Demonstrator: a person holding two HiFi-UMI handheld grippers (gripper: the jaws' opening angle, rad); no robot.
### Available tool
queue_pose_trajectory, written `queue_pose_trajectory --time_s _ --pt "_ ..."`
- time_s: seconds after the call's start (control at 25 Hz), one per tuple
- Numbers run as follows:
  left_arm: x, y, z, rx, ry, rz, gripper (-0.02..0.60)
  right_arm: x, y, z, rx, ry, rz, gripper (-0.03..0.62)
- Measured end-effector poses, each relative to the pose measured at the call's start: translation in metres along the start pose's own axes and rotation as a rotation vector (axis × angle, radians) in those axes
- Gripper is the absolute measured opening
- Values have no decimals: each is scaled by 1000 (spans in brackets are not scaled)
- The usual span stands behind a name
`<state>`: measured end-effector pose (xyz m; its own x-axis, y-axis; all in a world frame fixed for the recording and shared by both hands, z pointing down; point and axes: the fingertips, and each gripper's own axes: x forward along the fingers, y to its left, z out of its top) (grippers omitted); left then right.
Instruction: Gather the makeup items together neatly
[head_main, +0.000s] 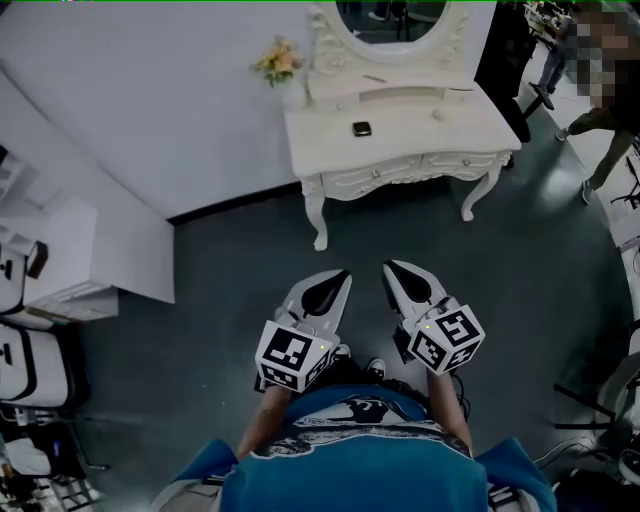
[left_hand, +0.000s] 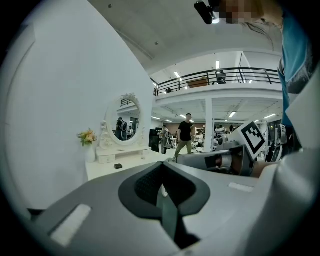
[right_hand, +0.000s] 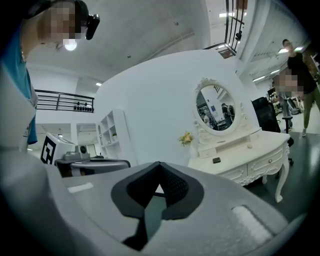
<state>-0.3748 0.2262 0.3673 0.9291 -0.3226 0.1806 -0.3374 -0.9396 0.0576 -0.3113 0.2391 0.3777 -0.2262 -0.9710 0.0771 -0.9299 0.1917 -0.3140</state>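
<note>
A white dressing table (head_main: 410, 128) with an oval mirror (head_main: 390, 20) stands ahead against the wall. A small dark makeup item (head_main: 361, 128) lies on its top, and the same dark item (left_hand: 118, 166) (right_hand: 216, 160) shows in both gripper views. A tiny pale object (head_main: 437, 114) lies to its right. My left gripper (head_main: 343, 274) (left_hand: 161, 164) and right gripper (head_main: 390, 266) (right_hand: 159, 165) hang side by side over the floor, well short of the table. Both are shut with nothing between the jaws.
A vase of flowers (head_main: 278, 62) stands at the table's back left corner. A person (head_main: 600, 110) stands at the far right beside a black chair (head_main: 505, 60). White shelving (head_main: 60, 260) and equipment line the left side. Dark grey floor (head_main: 240, 260) lies between me and the table.
</note>
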Motion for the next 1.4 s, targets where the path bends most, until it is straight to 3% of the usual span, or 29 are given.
queue_pose_trajectory --time_s 0.4,0.8,1.04,1.4 --pt "-8 37 -6 -13 -10 -15 15 32 11 -13 -23 38 -30 3" --pt "10 39 -17 -30 23 -104 15 24 -4 -24 -6 68 -133 3" --pt "48 33 -16 -36 37 -132 15 21 -41 -24 21 78 -163 3" --pt "142 34 -2 -37 37 -68 15 28 -140 3 17 78 -129 3"
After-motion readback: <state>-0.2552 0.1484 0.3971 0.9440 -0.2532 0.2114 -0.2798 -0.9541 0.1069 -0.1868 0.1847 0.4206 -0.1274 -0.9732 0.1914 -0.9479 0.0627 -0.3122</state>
